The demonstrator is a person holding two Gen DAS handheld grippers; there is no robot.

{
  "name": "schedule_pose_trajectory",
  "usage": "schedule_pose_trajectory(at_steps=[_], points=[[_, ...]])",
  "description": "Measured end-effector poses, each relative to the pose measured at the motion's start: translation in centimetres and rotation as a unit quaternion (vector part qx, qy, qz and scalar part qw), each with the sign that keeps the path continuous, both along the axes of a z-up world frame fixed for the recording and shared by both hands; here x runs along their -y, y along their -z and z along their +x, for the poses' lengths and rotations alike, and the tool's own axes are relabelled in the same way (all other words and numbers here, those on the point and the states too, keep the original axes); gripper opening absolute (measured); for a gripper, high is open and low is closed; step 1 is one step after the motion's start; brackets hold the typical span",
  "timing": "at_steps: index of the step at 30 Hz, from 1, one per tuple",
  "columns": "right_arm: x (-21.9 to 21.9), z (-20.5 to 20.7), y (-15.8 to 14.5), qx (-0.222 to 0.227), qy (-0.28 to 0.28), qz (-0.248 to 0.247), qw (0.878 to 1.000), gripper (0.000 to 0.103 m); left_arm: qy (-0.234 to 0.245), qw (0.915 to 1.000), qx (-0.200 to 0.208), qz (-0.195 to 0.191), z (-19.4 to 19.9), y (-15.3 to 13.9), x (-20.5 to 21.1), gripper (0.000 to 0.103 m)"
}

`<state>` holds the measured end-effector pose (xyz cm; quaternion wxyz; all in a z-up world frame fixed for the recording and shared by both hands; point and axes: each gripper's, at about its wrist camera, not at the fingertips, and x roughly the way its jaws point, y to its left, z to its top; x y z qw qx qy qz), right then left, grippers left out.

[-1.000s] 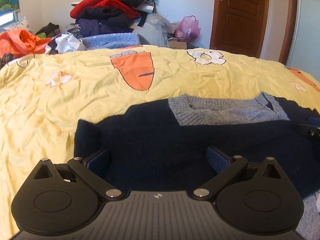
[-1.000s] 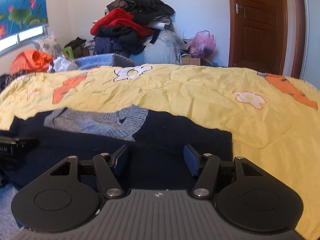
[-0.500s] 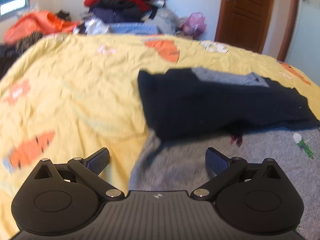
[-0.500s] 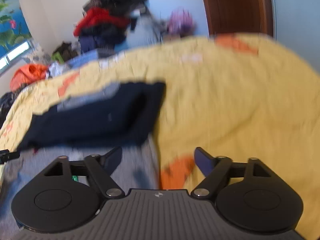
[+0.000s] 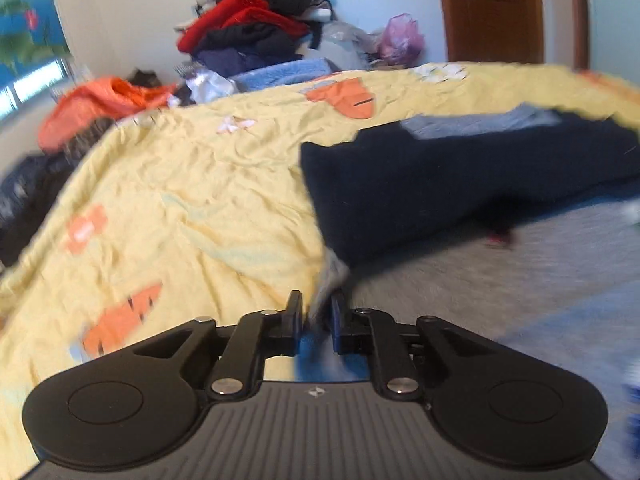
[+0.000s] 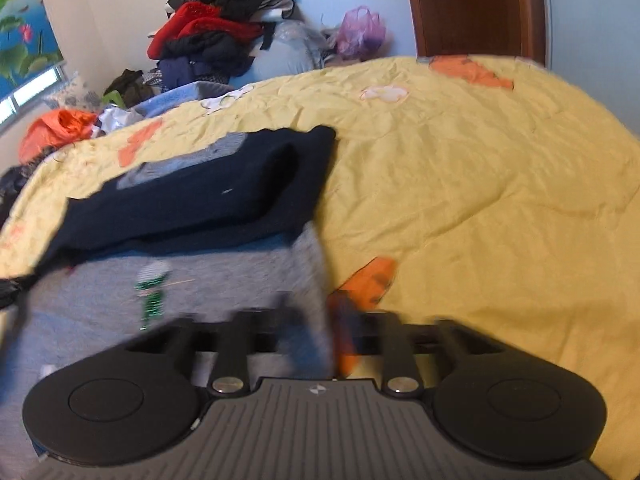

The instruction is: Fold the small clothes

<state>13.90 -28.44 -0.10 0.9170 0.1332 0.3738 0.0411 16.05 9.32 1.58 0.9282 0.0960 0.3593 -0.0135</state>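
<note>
A small sweater lies on the yellow bed cover. Its navy upper part (image 5: 460,184) with a grey collar is folded over its grey lower part (image 5: 480,280). My left gripper (image 5: 316,312) is shut on the grey part's left edge. In the right wrist view the navy part (image 6: 208,196) lies over the grey part (image 6: 208,280), which has a small green figure. My right gripper (image 6: 320,320) is shut on the grey part's right edge; the fingers are blurred.
The yellow bed cover (image 6: 460,200) with orange carrot prints spreads to both sides. A heap of clothes (image 5: 248,32) and a pink bag (image 5: 400,38) stand behind the bed. A wooden door (image 6: 472,4) is at the back right. Orange cloth (image 5: 100,100) lies far left.
Both grippers moved outward and down from the navy fold to the grey part's side edges. Both were open and have closed on the cloth.
</note>
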Motion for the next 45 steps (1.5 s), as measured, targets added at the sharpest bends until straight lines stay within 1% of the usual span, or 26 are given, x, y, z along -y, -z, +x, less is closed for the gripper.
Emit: schedule_pose_trajectory(at_steps=[1,2,3,4,7,9,10,12,15,16,18,20,21,22,24,26,28,29,33,34,36,37,38,40,43,45], points=[[-0.1,-1.0,-0.5,0.006,-0.005,0.011,1.0,0.079,0.004,0.9996,-0.002,-0.028,-1.3,-0.6,-0.8,0.032],[-0.2,-2.2,-0.9,0.015,-0.012,0.015,1.0,0.083,0.006,0.9981,-0.006,-0.06,-2.8,-1.0,-1.8,0.066],[-0.3,-3.6,-1.2,0.017,-0.022,0.016,0.999,0.083,0.007,0.9959,-0.009,-0.09,-4.2,-1.1,-2.7,0.083],[-0.4,-4.8,-1.1,0.011,-0.028,0.024,0.999,0.082,0.003,0.9937,-0.005,-0.112,-5.6,-1.1,-3.5,0.09],[-0.9,-7.0,-0.1,-0.026,-0.053,0.061,0.996,0.073,0.009,0.9865,-0.03,-0.161,-8.1,-0.6,-4.7,0.09],[-2.0,-8.2,-0.1,-0.019,-0.068,0.047,0.996,0.073,0.017,0.9784,-0.054,-0.199,-8.8,0.0,-5.1,0.09],[-2.3,-8.4,-0.1,-0.019,-0.072,0.051,0.996,0.071,0.025,0.9693,-0.078,-0.232,-8.7,0.5,-5.4,0.09],[-1.9,-8.5,-0.2,-0.032,-0.08,0.097,0.992,0.068,0.039,0.9498,-0.095,-0.295,-8.7,0.7,-6.6,0.091],[1.0,-8.2,0.7,-0.071,-0.085,0.218,0.97,0.068,0.048,0.9198,-0.127,-0.368,-8.9,1.2,-8.3,0.091],[2.0,-8.5,1.1,-0.082,-0.085,0.254,0.96,0.068,0.052,0.9147,-0.13,-0.379,-9.0,1.3,-8.7,0.09],[3.6,-8.7,2.2,-0.098,-0.09,0.313,0.94,0.064,0.054,0.9164,-0.125,-0.376,-8.9,1.4,-9.0,0.081],[4.1,-9.0,2.7,-0.103,-0.078,0.327,0.936,0.043,0.039,0.9299,-0.12,-0.345,-8.6,1.2,-8.6,0.037],[4.0,-9.0,2.8,-0.106,-0.072,0.317,0.94,0.033,0.031,0.9353,-0.124,-0.33,-8.5,1.3,-8.3,0.024],[3.8,-9.1,2.7,-0.111,-0.065,0.296,0.946,0.013,0.023,0.9392,-0.13,-0.317,-8.1,1.5,-8.3,0.008],[3.6,-9.4,2.6,-0.105,-0.063,0.275,0.954,0.012,0.021,0.9436,-0.131,-0.303,-8.0,1.3,-8.2,0.004],[3.6,-9.9,1.8,-0.09,-0.055,0.257,0.961,0.013,0.032,0.9553,-0.111,-0.272,-8.8,0.2,-7.7,0.003],[4.0,-10.6,0.4,-0.06,-0.054,0.251,0.965,0.012,0.039,0.9667,-0.079,-0.24,-10.0,-1.3,-7.3,0.003],[4.4,-11.2,-0.2,-0.044,-0.049,0.242,0.968,0.012,0.045,0.9683,-0.075,-0.234,-10.2,-1.5,-7.5,0.003],[6.1,-11.3,2.2,-0.073,-0.019,0.247,0.966,0.011,0.029,0.9671,-0.111,-0.227,-9.4,0.6,-7.8,0.003],[6.0,-11.2,2.5,-0.069,-0.015,0.257,0.964,0.017,0.028,0.9648,-0.112,-0.237,-9.7,0.7,-8.0,0.005],[5.9,-11.7,2.2,-0.062,-0.015,0.269,0.961,0.035,0.026,0.9574,-0.124,-0.259,-10.5,0.5,-8.5,0.016],[5.8,-12.3,1.9,-0.057,-0.019,0.274,0.96,0.054,0.029,0.9529,-0.13,-0.272,-11.3,0.4,-8.7,0.032],[5.7,-13.2,1.6,-0.051,-0.026,0.277,0.959,0.062,0.034,0.9497,-0.127,-0.284,-12.5,0.2,-8.9,0.056],[5.4,-15.0,1.2,-0.059,-0.038,0.277,0.958,0.062,0.039,0.9479,-0.113,-0.295,-15.3,0.0,-9.1,0.079],[5.2,-18.0,1.9,-0.089,-0.051,0.301,0.948,0.06,0.052,0.9306,-0.117,-0.343,-19.1,0.8,-9.9,0.079],[5.0,-19.3,2.4,-0.102,-0.068,0.327,0.937,0.06,0.057,0.9113,-0.126,-0.388,-21.0,1.3,-10.5,0.079]])
